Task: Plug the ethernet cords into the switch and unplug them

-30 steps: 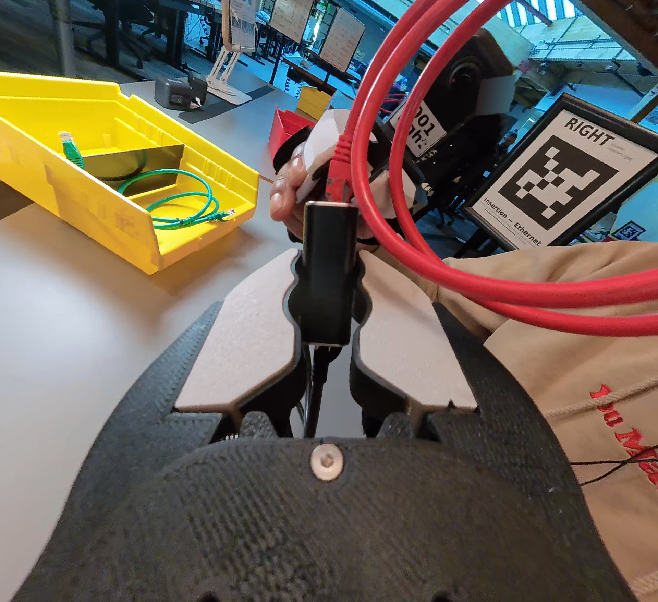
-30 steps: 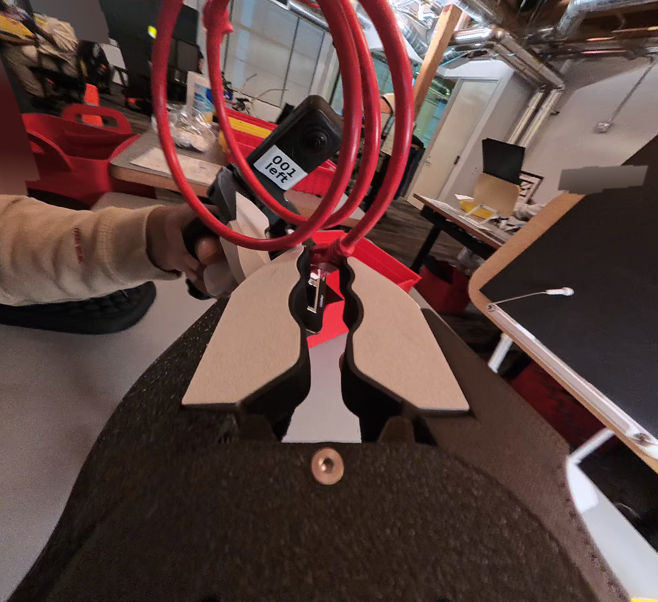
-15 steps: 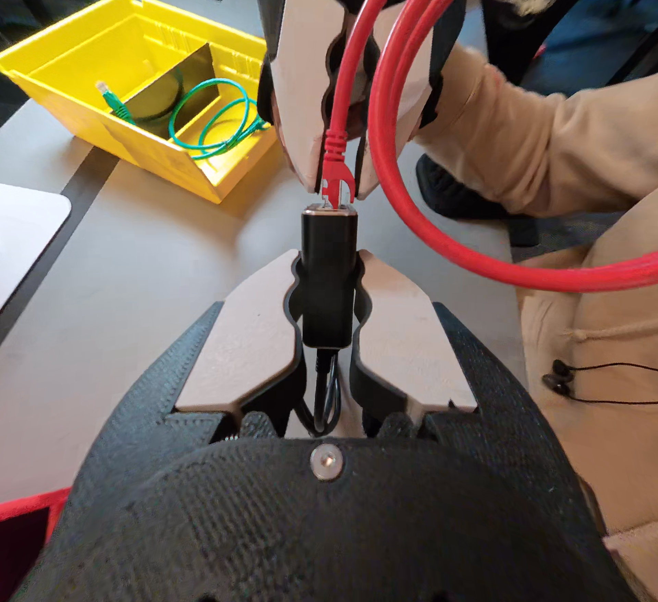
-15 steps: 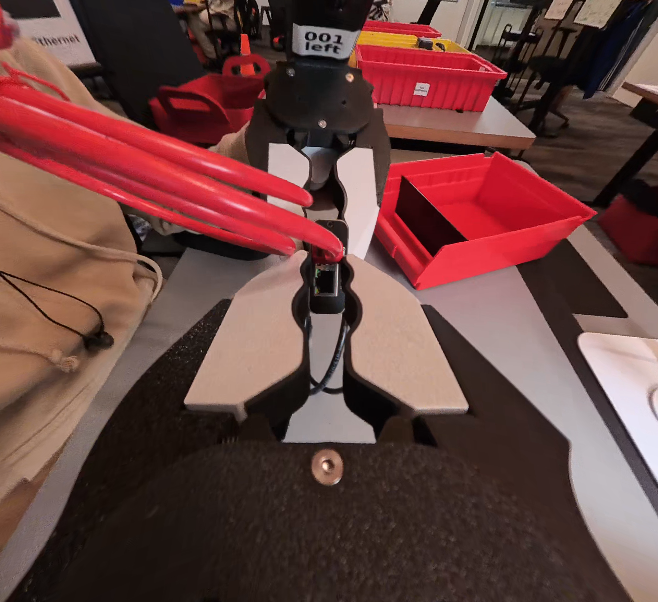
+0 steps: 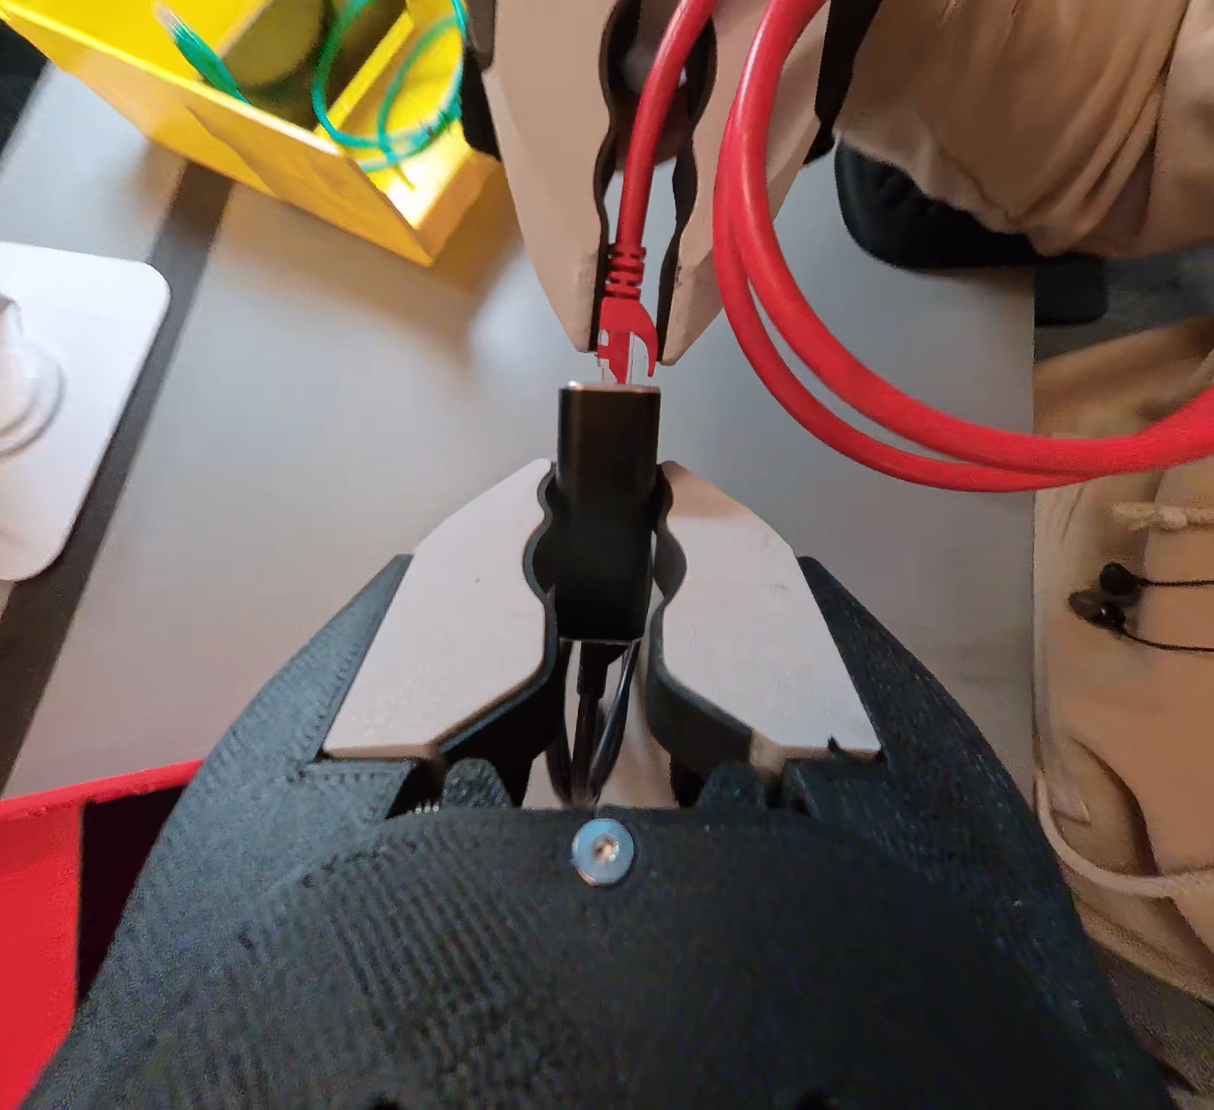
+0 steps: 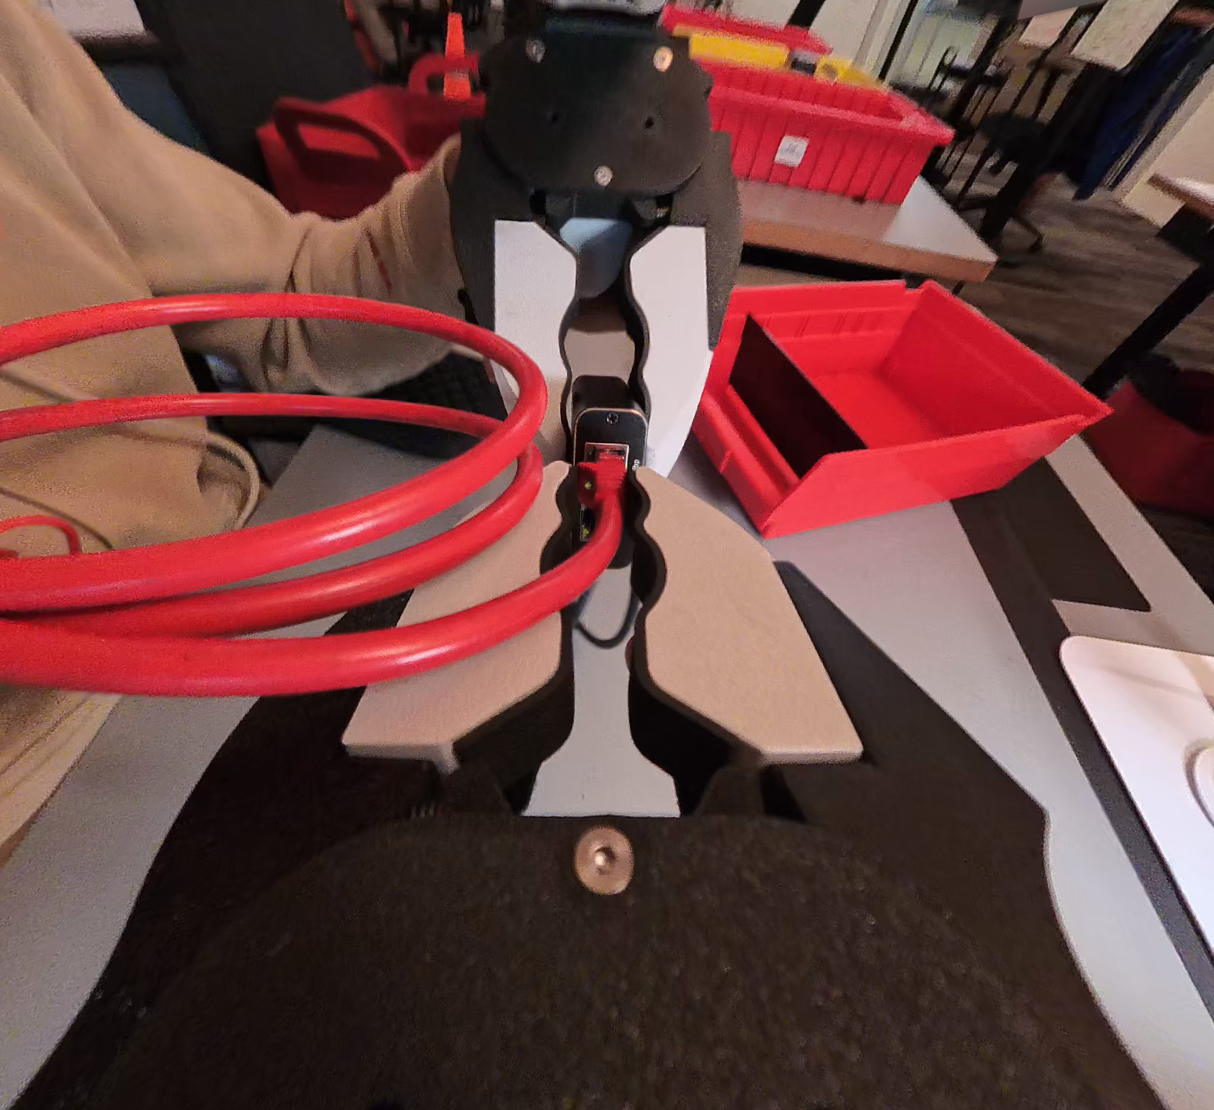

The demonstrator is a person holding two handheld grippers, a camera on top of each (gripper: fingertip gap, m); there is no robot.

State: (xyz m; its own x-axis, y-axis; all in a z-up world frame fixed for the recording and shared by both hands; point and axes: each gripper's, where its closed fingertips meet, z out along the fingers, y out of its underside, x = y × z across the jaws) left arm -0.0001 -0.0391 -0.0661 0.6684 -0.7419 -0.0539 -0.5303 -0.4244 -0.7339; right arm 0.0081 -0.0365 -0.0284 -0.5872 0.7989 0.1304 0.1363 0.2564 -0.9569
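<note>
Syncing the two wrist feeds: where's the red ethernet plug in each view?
Left wrist view: red plug upper centre, at the black adapter.
Right wrist view: red plug centre, at the adapter's port.
Shared landmark: red cable loops.

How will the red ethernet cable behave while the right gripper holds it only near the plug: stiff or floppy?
Probably springy, not limp: the red ethernet cable keeps round loops in the air beside the right gripper. The loops hang unsupported, so their weight may twist the red plug as it meets the black adapter held in the left gripper.
</note>
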